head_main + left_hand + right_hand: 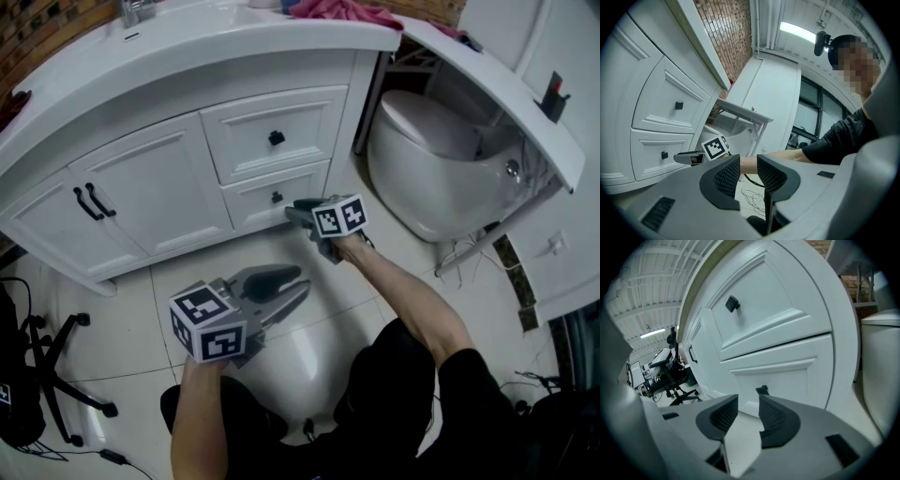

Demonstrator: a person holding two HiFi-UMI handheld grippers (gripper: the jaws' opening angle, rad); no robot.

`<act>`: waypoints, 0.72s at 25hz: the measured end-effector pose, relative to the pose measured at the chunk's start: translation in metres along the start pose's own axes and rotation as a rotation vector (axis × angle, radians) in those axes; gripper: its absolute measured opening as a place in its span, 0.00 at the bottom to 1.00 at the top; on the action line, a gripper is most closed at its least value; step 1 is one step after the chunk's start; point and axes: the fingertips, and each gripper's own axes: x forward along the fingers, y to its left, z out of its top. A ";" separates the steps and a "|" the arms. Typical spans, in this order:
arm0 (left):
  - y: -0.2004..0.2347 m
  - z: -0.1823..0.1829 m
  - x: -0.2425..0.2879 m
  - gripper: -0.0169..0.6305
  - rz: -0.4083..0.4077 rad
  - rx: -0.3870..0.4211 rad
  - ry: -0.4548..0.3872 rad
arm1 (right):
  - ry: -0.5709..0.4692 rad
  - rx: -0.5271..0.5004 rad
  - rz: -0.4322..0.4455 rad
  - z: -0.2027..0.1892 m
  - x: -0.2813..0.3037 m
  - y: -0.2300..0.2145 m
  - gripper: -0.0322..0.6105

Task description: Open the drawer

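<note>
My right gripper (300,208), jaws apart and empty, points at the lower drawer (251,204) of the white vanity (141,178), its black knob (762,390) just beyond my jaw tips, while my left gripper (292,283), jaws likewise parted, hangs well back, nearer me.

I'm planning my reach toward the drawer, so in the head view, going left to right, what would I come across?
black chair base → cabinet door handles → lower drawer knob → right gripper → toilet
</note>
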 end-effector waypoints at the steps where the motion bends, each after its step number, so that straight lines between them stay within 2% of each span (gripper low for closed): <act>1: 0.000 0.000 0.000 0.21 0.000 0.000 0.002 | 0.002 -0.005 -0.006 -0.001 0.003 -0.002 0.31; 7: 0.005 0.000 0.000 0.21 0.005 0.002 0.003 | 0.009 -0.052 -0.042 0.002 0.021 -0.012 0.35; 18: 0.005 0.002 0.003 0.21 -0.003 0.009 0.011 | 0.022 -0.067 -0.106 0.001 0.053 -0.026 0.36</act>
